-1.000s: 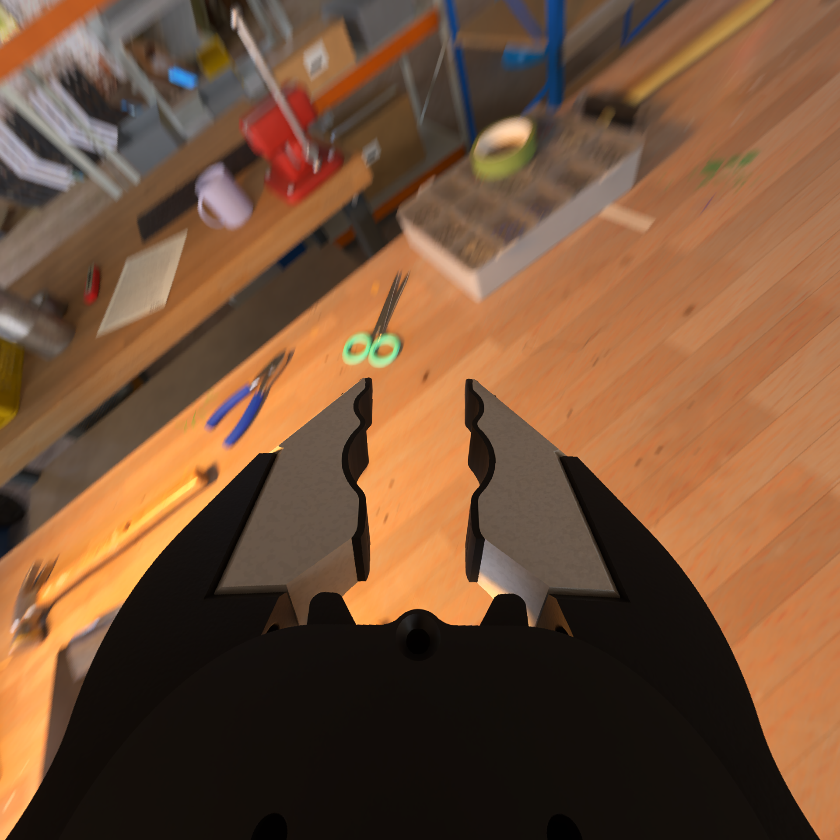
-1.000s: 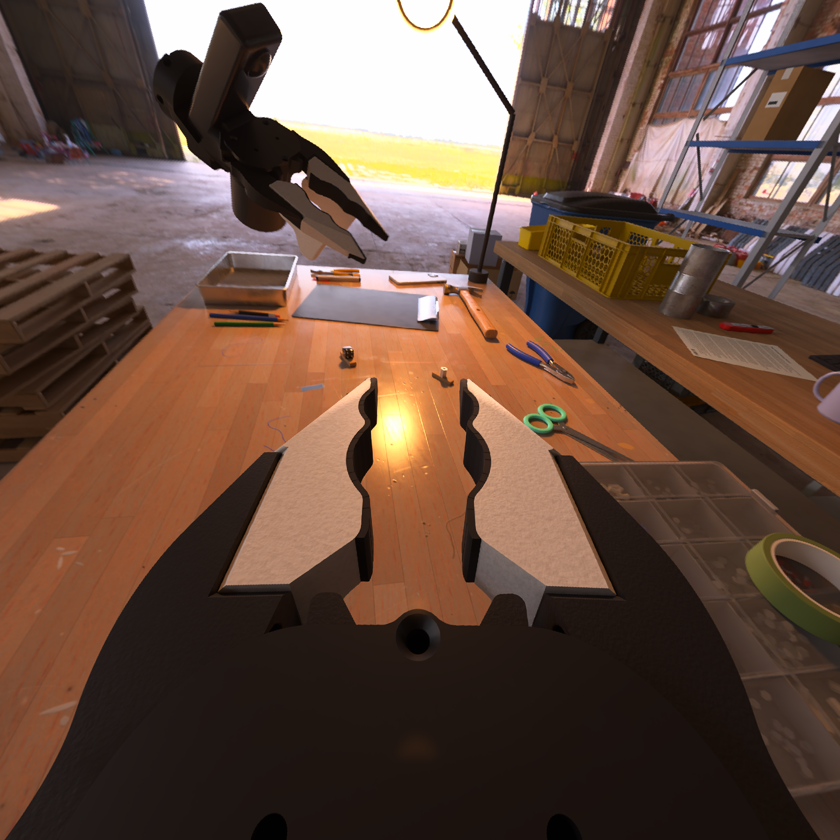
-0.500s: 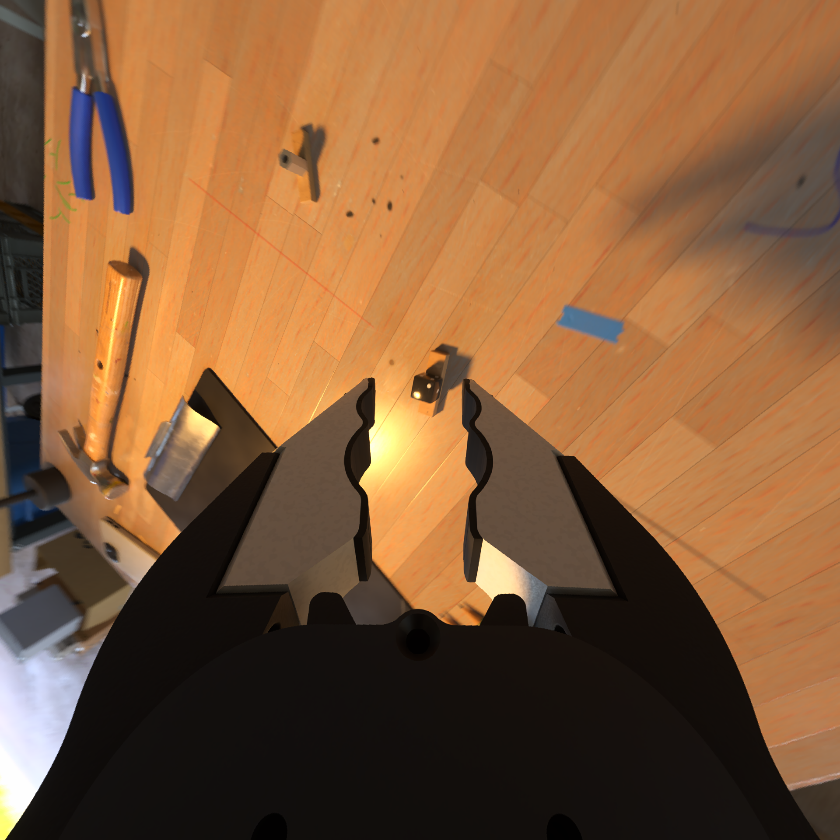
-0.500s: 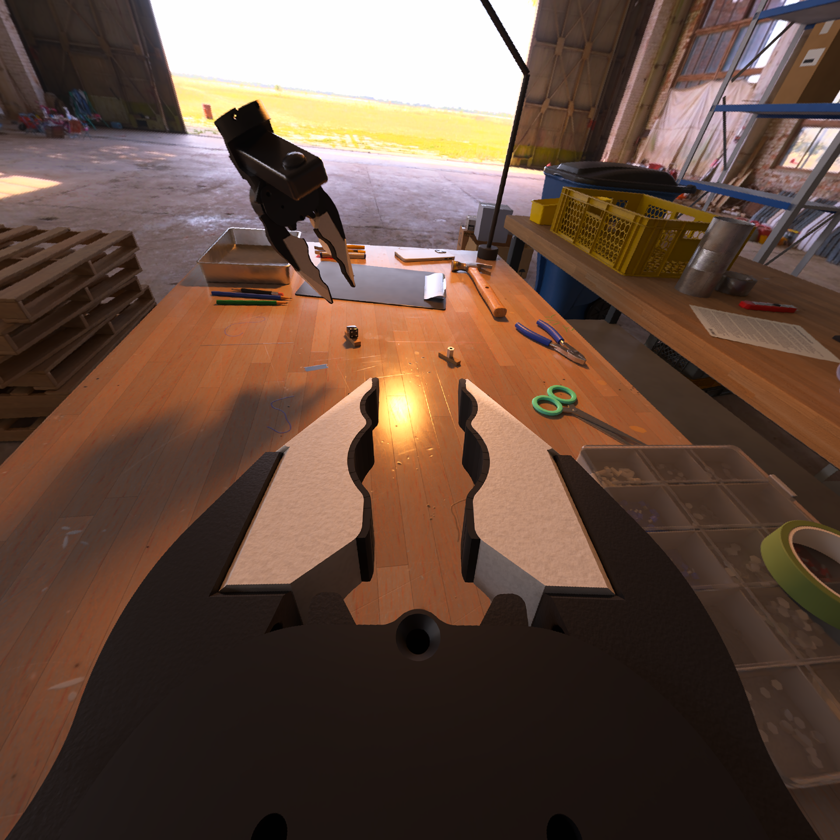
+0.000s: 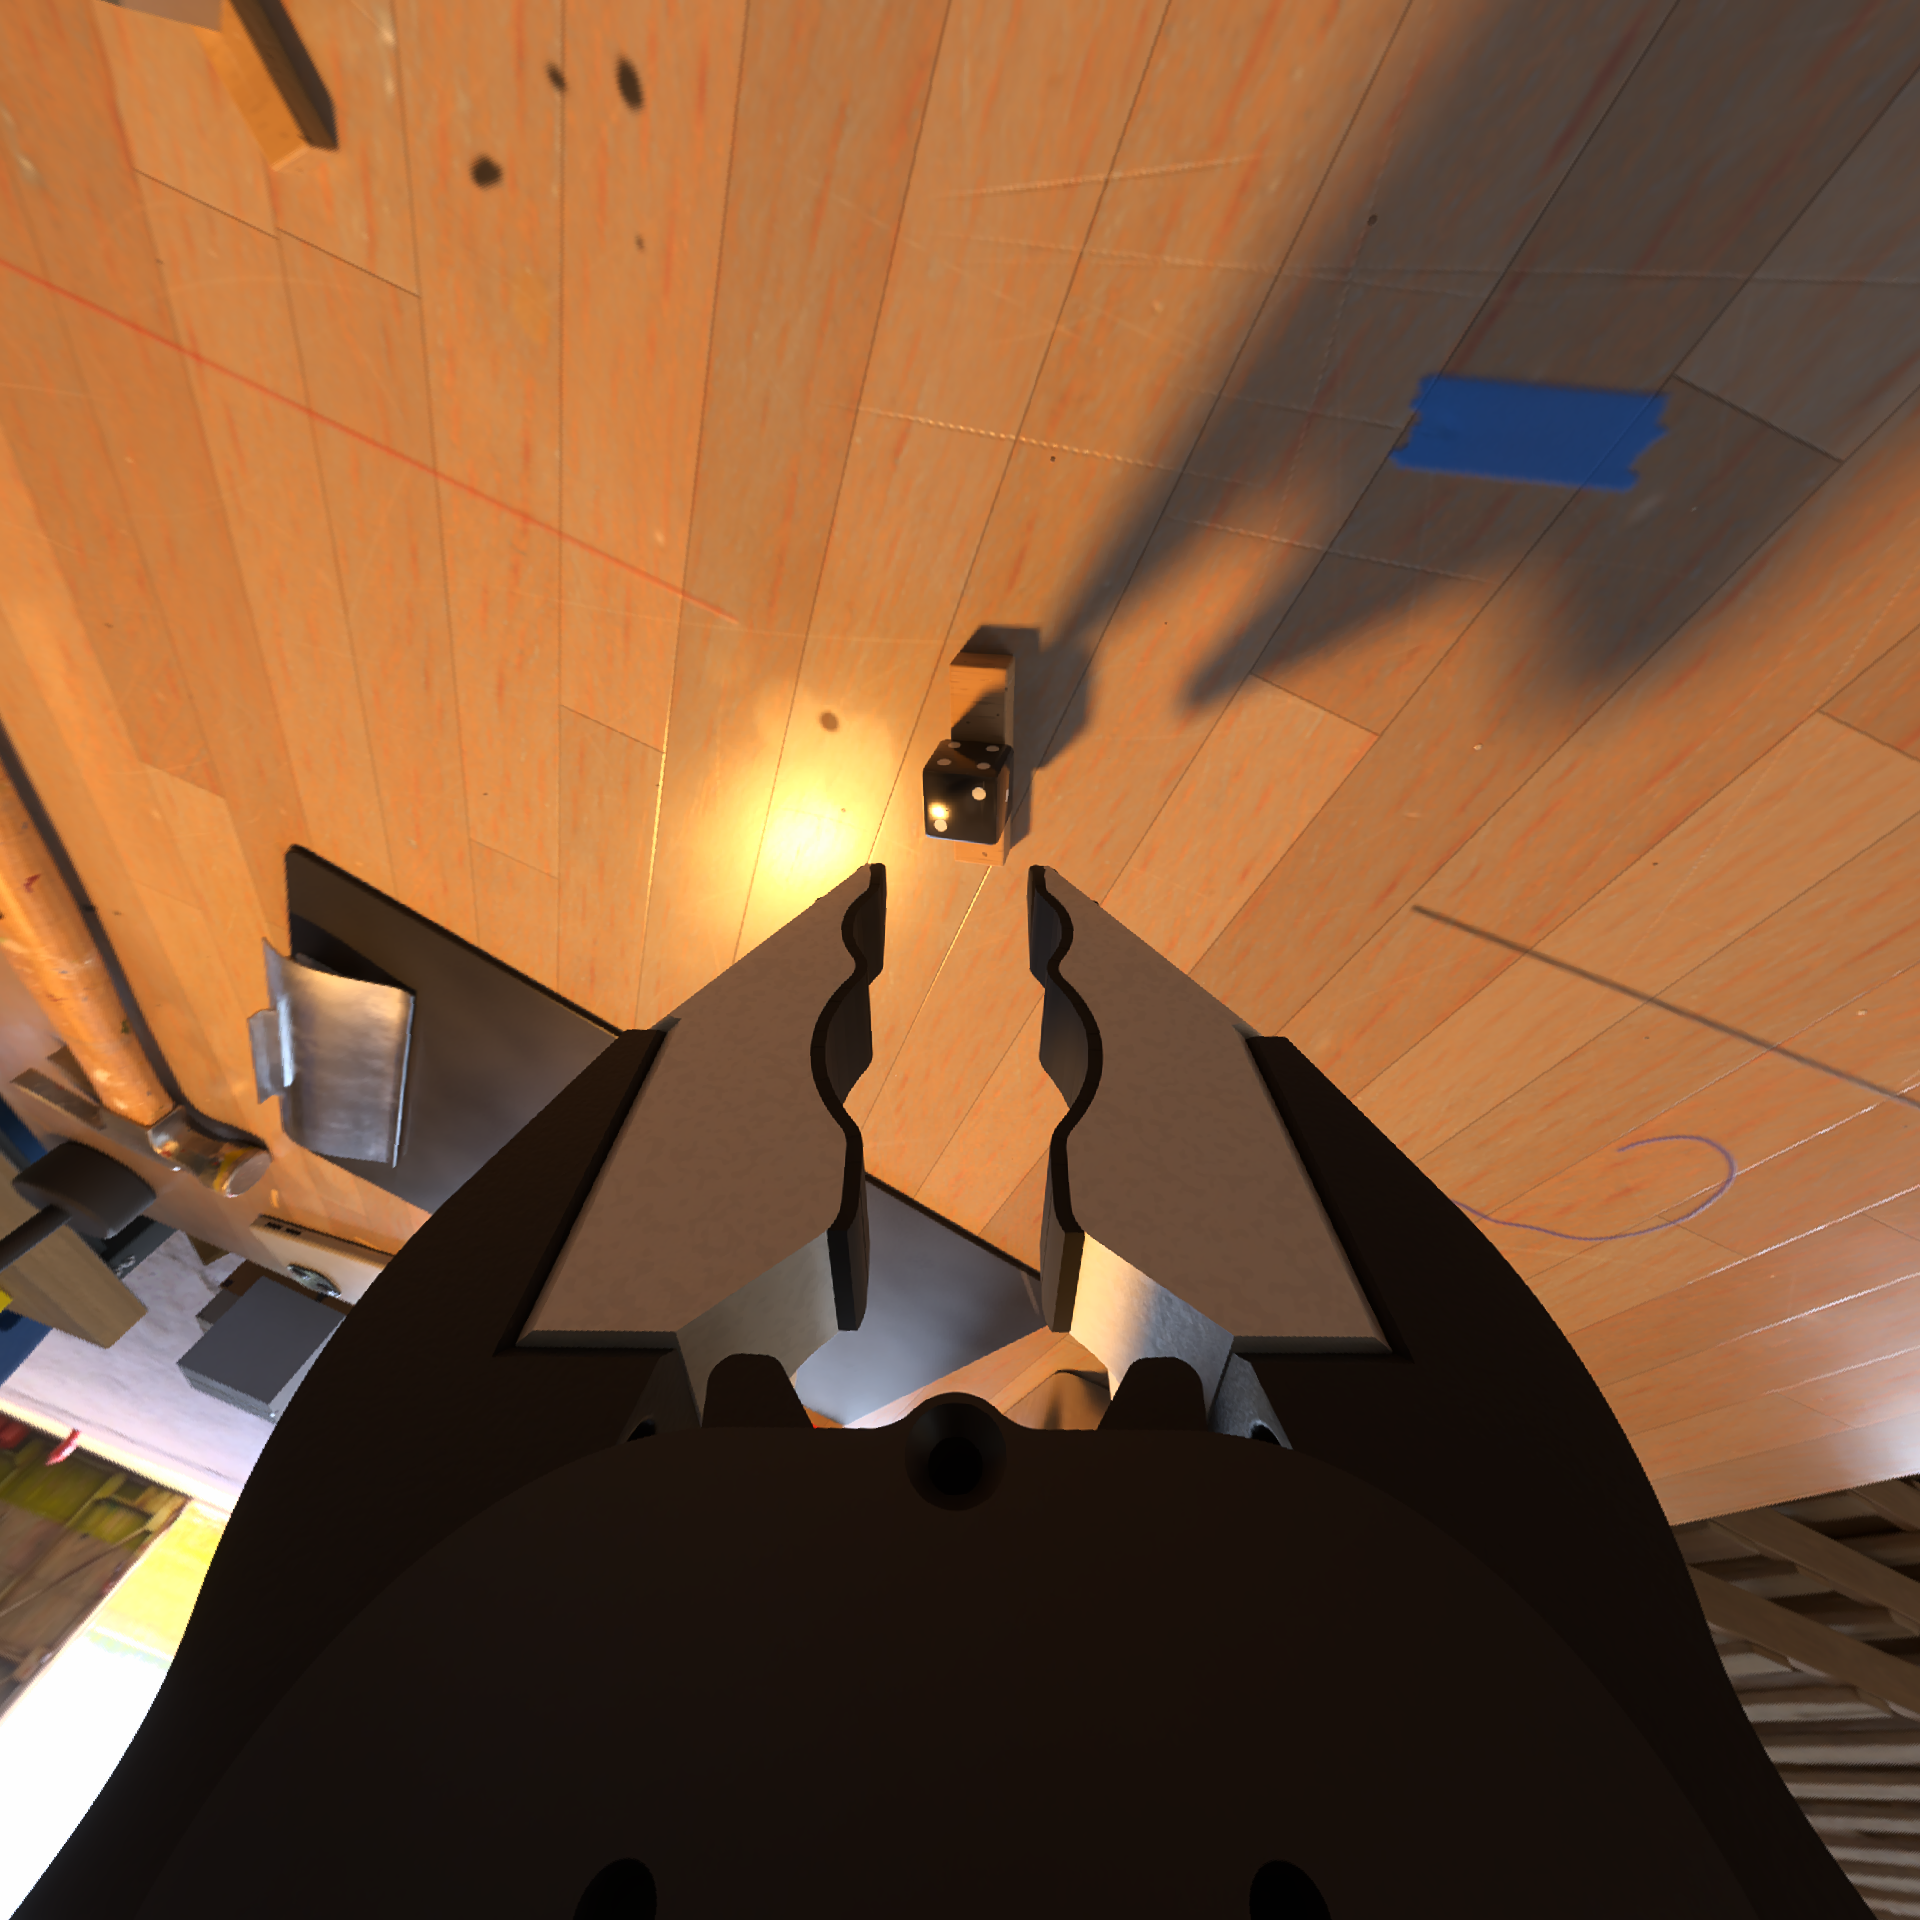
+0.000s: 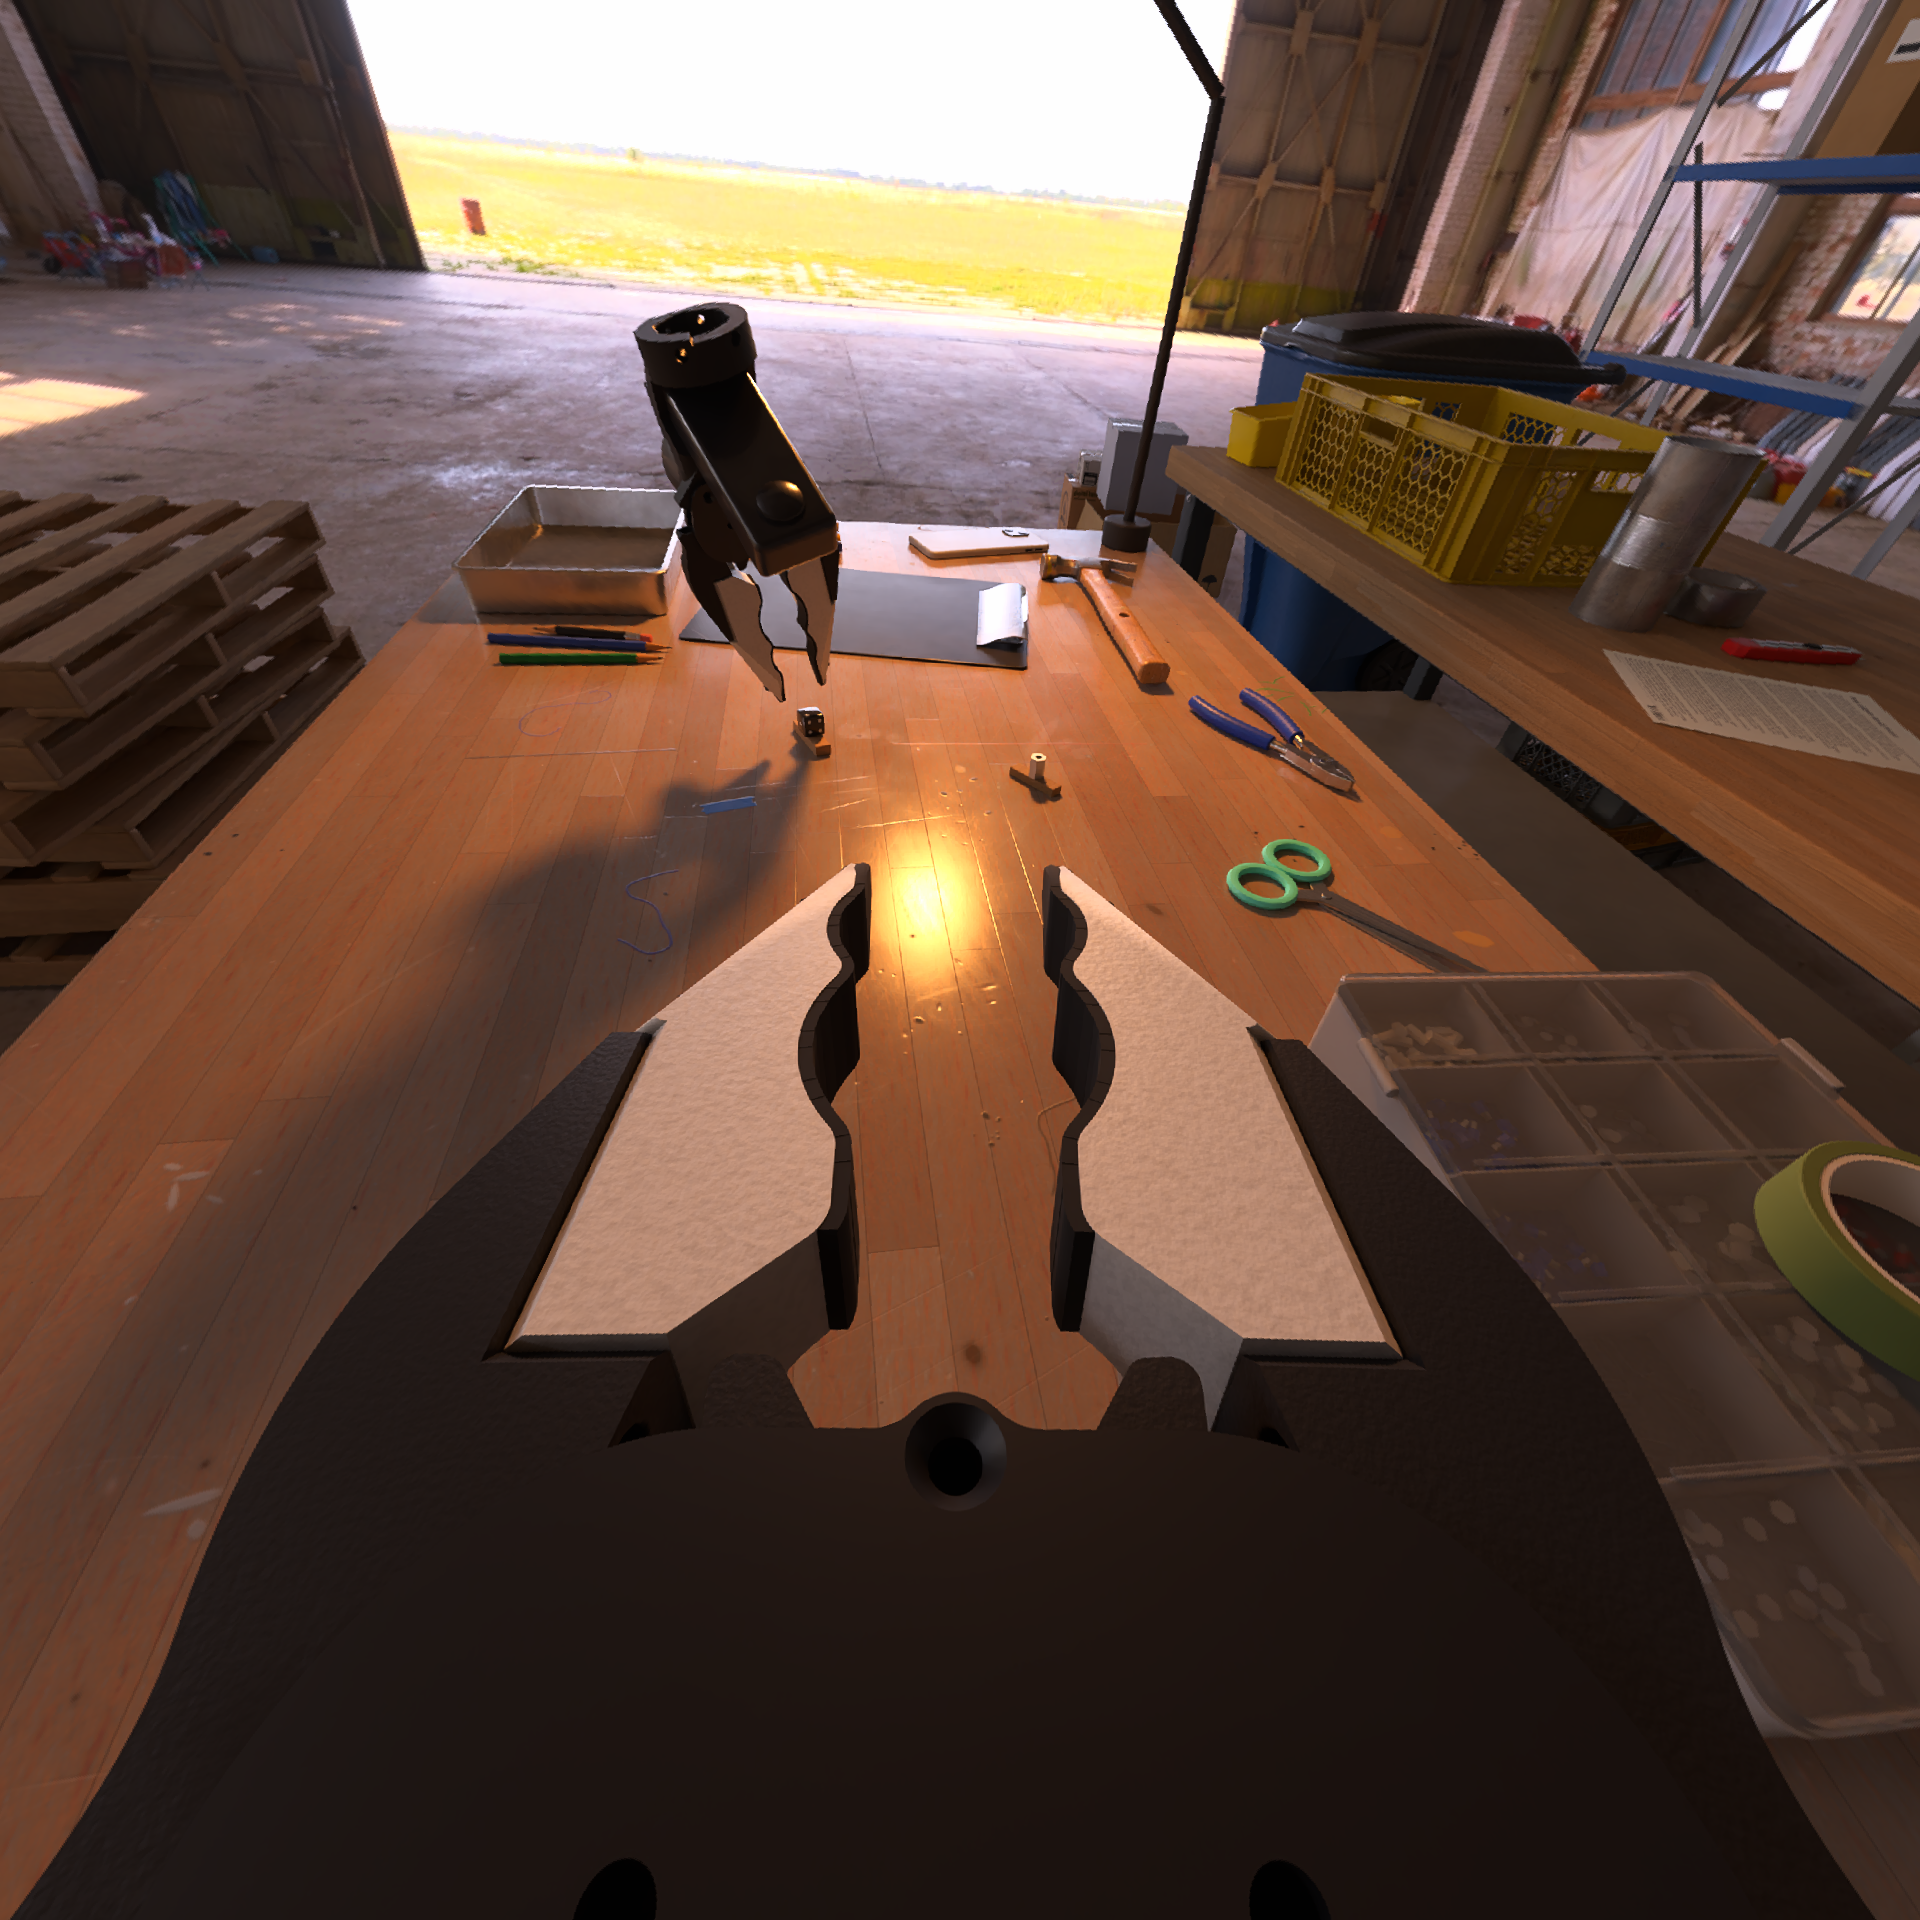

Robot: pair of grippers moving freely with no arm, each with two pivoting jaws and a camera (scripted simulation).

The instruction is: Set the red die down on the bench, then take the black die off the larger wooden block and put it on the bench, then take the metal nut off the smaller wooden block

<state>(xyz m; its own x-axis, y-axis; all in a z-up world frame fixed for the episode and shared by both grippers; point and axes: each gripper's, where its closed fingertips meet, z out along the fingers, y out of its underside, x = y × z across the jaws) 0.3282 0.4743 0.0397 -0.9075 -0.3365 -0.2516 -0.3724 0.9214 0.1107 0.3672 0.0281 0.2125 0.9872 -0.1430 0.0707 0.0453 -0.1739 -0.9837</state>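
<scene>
**Desk:** Black die [image 5: 967, 792], where is it, and what has hold of it?

**Operator:** Nothing has. It sits on top of the larger wooden block [image 5: 982, 694], just past my left gripper [image 5: 956, 873], at about twelve o'clock from the tips. That gripper hangs above it with its jaws apart and nothing between them. My right gripper [image 6: 954, 878] is well back over the bench [image 6: 312, 1039], also spread and empty.

**Desk:** What could go wrong?

**Operator:** I judge the die small and the block narrow. If I come down off-centre, one finger could catch the die's edge and flick it off, or shove the block along the bench. Closing too low might pinch the block together with the die.

**Desk:** Red die?

**Operator:** I cannot find it in either view.

**Desk:** What else is around?

**Operator:** From the right wrist view, the metal nut [image 6: 1037, 767] stands on the smaller wooden block [image 6: 1036, 787] at three o'clock of the die, well apart. Blue tape [image 6: 727, 803] lies near at seven o'clock. A black mat [image 6: 894, 623] and metal tray [image 6: 566, 551] lie beyond; hammer [image 6: 1117, 618], pliers [image 6: 1273, 740] and scissors [image 6: 1283, 878] keep to the right. Nothing stands in the way of the descent.
</scene>
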